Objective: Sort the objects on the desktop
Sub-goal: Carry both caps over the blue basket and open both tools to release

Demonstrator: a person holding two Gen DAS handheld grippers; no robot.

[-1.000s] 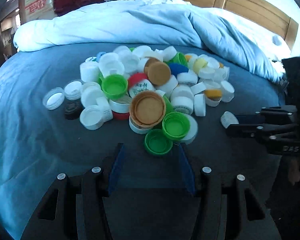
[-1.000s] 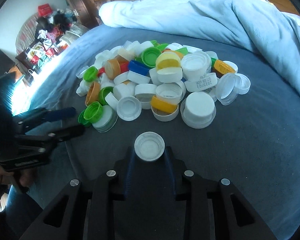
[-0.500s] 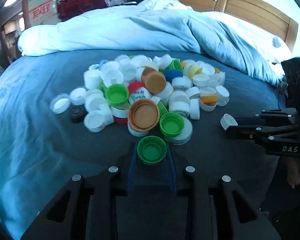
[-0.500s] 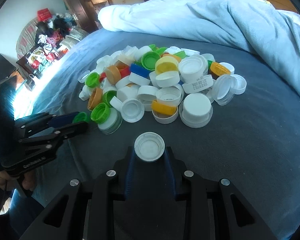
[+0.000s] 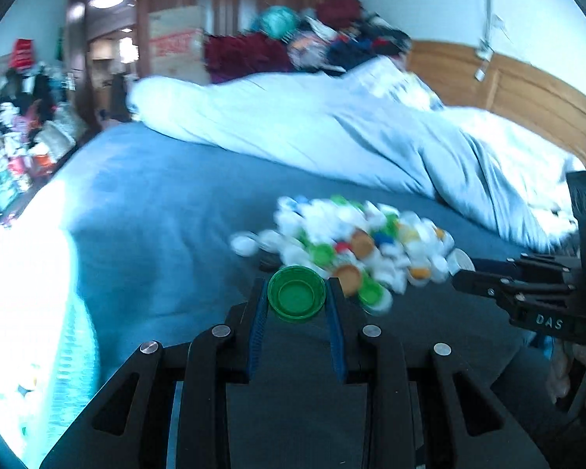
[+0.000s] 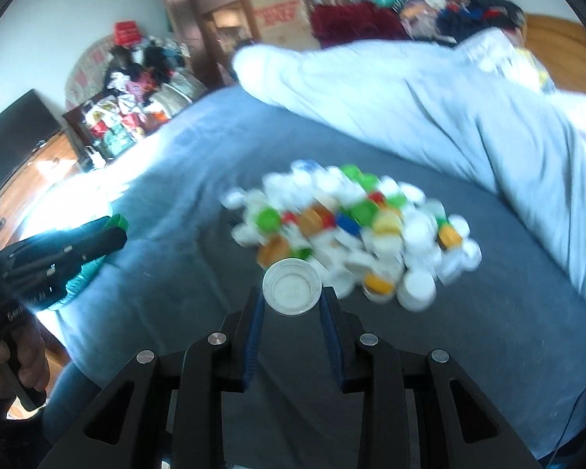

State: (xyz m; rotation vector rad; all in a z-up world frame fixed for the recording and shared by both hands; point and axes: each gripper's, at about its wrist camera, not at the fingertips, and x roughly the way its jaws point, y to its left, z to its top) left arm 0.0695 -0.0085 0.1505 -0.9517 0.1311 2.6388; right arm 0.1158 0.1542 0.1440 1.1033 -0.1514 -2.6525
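The left claw [image 5: 297,301] pinches a green cap [image 5: 296,298] by its rim, and the right claw [image 6: 292,299] grips a white cap [image 6: 292,291] likewise. Both hang above the bed [image 5: 156,195], clear of the blurred cap pile [image 6: 351,234]. Carry each level, open side up, keeping the squeeze steady; the drop spots, probably off-frame, should separate colours.
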